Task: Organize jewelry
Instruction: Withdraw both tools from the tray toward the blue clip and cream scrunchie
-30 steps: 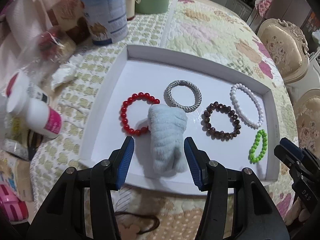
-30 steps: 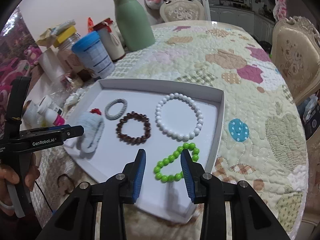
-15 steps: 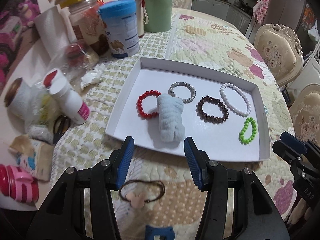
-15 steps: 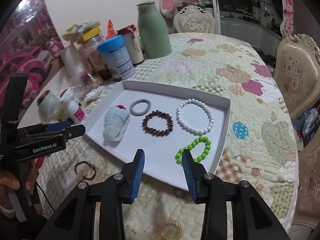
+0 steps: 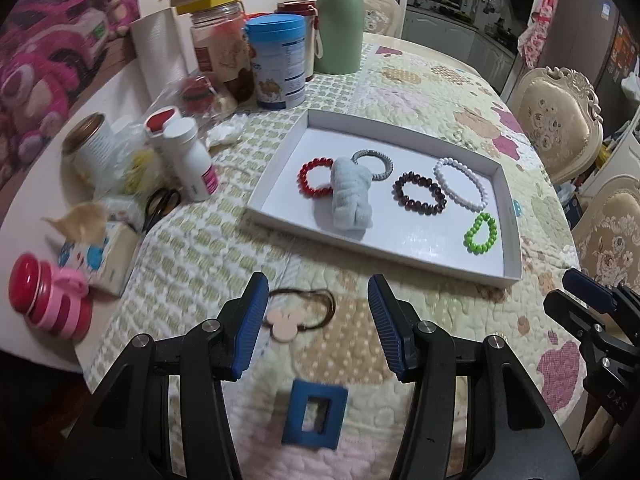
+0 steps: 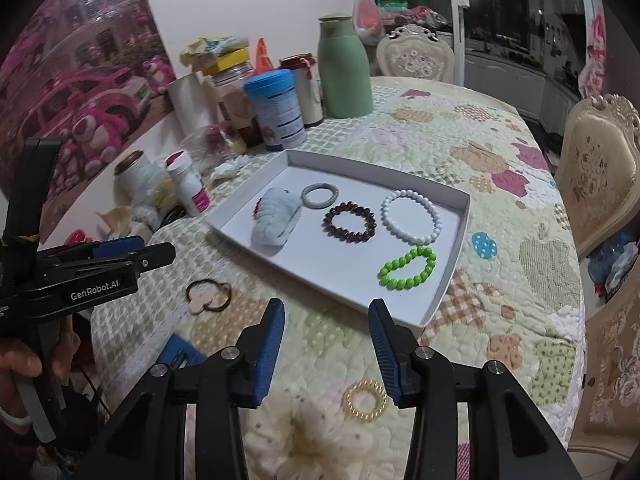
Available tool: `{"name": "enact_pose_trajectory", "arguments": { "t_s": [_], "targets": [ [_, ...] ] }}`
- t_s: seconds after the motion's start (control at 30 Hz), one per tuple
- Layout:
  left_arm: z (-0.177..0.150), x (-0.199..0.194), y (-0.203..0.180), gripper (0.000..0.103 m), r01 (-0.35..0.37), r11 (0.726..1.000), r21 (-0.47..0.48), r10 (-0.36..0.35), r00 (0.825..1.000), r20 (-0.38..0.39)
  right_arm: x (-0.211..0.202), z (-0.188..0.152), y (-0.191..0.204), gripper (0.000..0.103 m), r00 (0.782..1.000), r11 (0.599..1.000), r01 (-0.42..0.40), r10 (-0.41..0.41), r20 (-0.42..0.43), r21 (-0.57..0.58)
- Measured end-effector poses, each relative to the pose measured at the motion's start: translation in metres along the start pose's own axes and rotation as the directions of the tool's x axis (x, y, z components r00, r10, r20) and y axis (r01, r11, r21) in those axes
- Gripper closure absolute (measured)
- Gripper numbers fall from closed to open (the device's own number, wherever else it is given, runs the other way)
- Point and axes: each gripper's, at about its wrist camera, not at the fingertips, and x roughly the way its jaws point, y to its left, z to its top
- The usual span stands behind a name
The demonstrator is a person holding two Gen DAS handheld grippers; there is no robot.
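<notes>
Quilted patchwork cloth (image 5: 420,92) covers the whole round table, and both grippers hang over the near edge of it, tilted down.

Left gripper (image 5: 318,320) has its jaws spread wide with nothing between them; right under it on the cloth sits a brown hair tie with a pinkish mouse-shaped charm (image 5: 298,314), and nearer still a blue rectangular frame thing (image 5: 314,416). Right gripper (image 6: 326,350) has just been opening its jaws, also empty, and a little gold coil hair tie (image 6: 365,401) lies on the cloth just beside its right finger.

Further out is the white tray (image 6: 448,272), which holds all the jewelry: a green bead bracelet (image 6: 407,267) closest to the right gripper, a white bead bracelet (image 6: 412,216) behind it, a dark brown one (image 6: 349,222) next to that, then a grey braided ring (image 6: 319,195). A fluffy pale blue scrunchie (image 5: 351,194) lies partly over a red bead bracelet (image 5: 310,180).

Past the tray, at the table's far-left side: a green thermos (image 6: 346,68), a blue-lidded can (image 6: 276,110), jars, a white bottle with a pink label (image 5: 194,160) and scissors (image 5: 160,206).
</notes>
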Motion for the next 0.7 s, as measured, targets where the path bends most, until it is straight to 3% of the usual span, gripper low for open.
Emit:
{"name": "enact_pose_trajectory", "arguments": {
  "t_s": [0.7],
  "targets": [
    [-0.048,-0.03,0.002,0.051,-0.051,0.998,-0.034,0.052,0.998,0.029,-0.03,-0.036,0.019,0.053,1.0,0.997,-0.025,0.025,-0.008,-0.076]
  ]
}}
